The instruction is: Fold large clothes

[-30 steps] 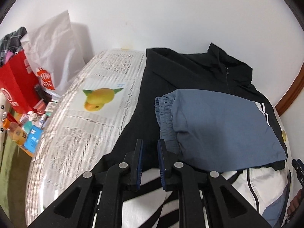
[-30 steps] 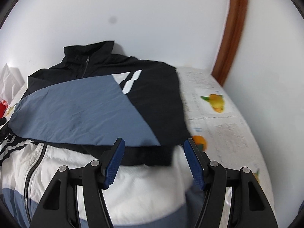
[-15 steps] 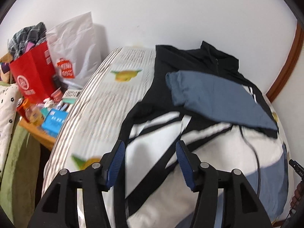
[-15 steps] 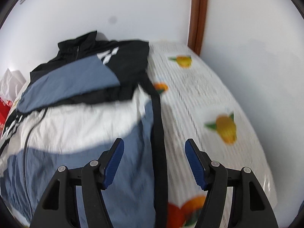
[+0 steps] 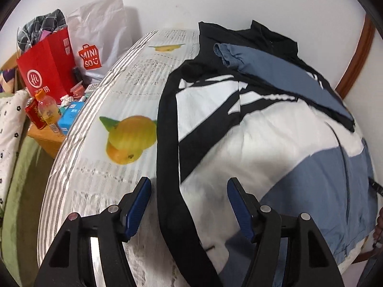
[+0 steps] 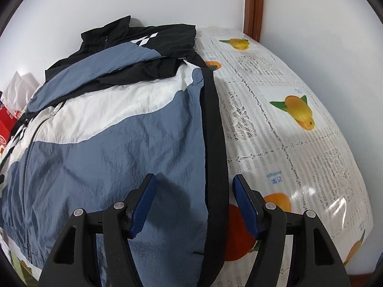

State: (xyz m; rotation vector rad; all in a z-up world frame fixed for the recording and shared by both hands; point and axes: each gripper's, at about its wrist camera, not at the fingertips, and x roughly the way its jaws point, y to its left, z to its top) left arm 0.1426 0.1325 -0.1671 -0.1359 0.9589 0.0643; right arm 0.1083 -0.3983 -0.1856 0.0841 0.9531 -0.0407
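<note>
On the left, the left gripper (image 5: 189,205) is seen with jaws just opened and empty above the black side band (image 5: 167,155). The crinkly nylon jacket (image 6: 107,143) is spread on the glossy tablecloth (image 6: 287,143), sleeves folded across, body fold judged outstanding. The right gripper (image 6: 194,204) is held apart, empty.

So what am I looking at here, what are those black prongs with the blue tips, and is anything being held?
A person holds one hand tool in each hand, and each picture comes from a camera on a tool, looking along its two blue-padded fingers. The left tool has just been opening. The right tool is open too. Neither grips anything. Both hang over the jacket, blue, white and black, lying on the tablecloth printed with fruit, its sleeves already folded across near the collar. Beside the table stand a red bag and a white bag.
</note>
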